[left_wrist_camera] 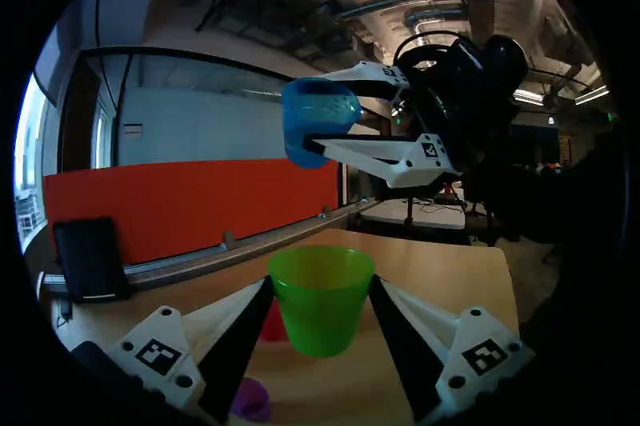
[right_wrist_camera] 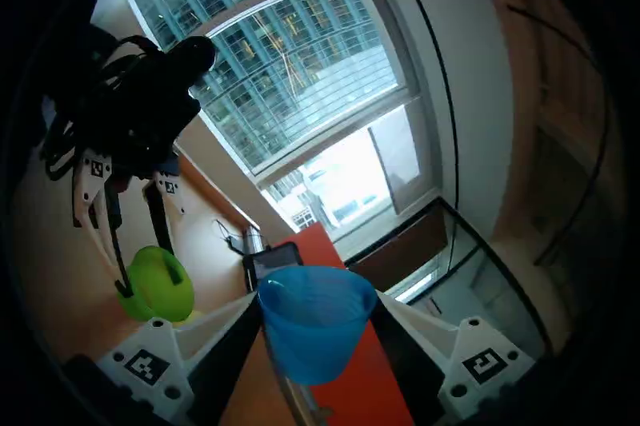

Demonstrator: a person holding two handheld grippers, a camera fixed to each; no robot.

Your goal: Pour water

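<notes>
My left gripper is shut on a green plastic cup, held upright above the wooden table. Up and to the right of it, my right gripper is shut on a blue translucent cup, tipped on its side with the mouth toward the left, above the green cup. In the right gripper view the blue cup sits between the fingers of that gripper, and the green cup hangs farther off at the left in the left gripper. I cannot see any water.
A dark tablet leans against an orange partition at the table's back left. A pink cup and a purple cup stand on the table below the green cup. Large windows rise behind.
</notes>
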